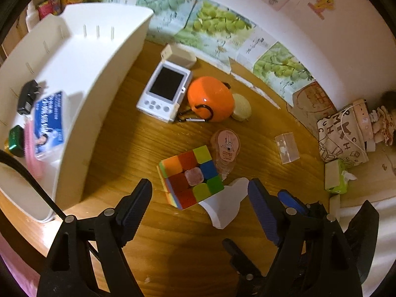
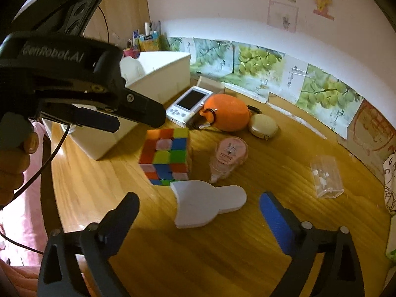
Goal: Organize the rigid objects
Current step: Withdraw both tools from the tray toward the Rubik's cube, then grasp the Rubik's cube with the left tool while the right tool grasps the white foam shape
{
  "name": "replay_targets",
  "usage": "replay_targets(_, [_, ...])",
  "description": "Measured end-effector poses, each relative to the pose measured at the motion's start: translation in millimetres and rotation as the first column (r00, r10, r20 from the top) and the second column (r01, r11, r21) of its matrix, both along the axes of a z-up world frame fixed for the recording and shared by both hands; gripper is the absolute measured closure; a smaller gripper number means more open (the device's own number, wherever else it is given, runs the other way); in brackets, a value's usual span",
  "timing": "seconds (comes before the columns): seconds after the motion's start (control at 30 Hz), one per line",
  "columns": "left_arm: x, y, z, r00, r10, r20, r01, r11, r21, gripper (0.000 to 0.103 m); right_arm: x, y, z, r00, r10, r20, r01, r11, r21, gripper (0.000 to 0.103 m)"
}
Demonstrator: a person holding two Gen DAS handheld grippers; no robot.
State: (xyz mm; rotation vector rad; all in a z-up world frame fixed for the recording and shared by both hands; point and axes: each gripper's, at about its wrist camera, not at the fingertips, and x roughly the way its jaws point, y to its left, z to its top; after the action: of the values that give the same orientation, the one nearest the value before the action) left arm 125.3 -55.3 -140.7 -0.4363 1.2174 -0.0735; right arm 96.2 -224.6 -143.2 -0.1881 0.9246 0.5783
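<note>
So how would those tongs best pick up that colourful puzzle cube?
Probably from above, closing on two opposite flat side faces of the puzzle cube. It sits square on the desk, and the left tongs already gape wider than it. Avoid the side near the white flat piece, which looks crowded.

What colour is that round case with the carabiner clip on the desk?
The round case is bright orange, with a black ring holding its clip. It shows best in the left wrist view.

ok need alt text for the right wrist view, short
The right gripper, fingers open and empty, hovers over a flat white paddle-shaped piece on a wooden desk. Beyond it stand a colourful puzzle cube, an orange pouch, a white handheld console and a white bin; the left gripper reaches in from the left.
</note>
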Motion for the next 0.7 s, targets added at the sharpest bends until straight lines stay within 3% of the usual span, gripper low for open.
replay_targets(0.33, [20,-12,-29,0.993,0.009,-0.115,-0.01,1.0,-0.013,0.021,21,12,-29,0.998,0.032,-0.051,-0.034,0.999,-0.04,0.003])
replay_targets(0.7, [33,-9,-42,0.984,0.055,-0.167,-0.059,0.998,-0.016,0.022,35,16,-50,0.995,0.053,-0.089,-0.057,0.998,-0.042,0.003])
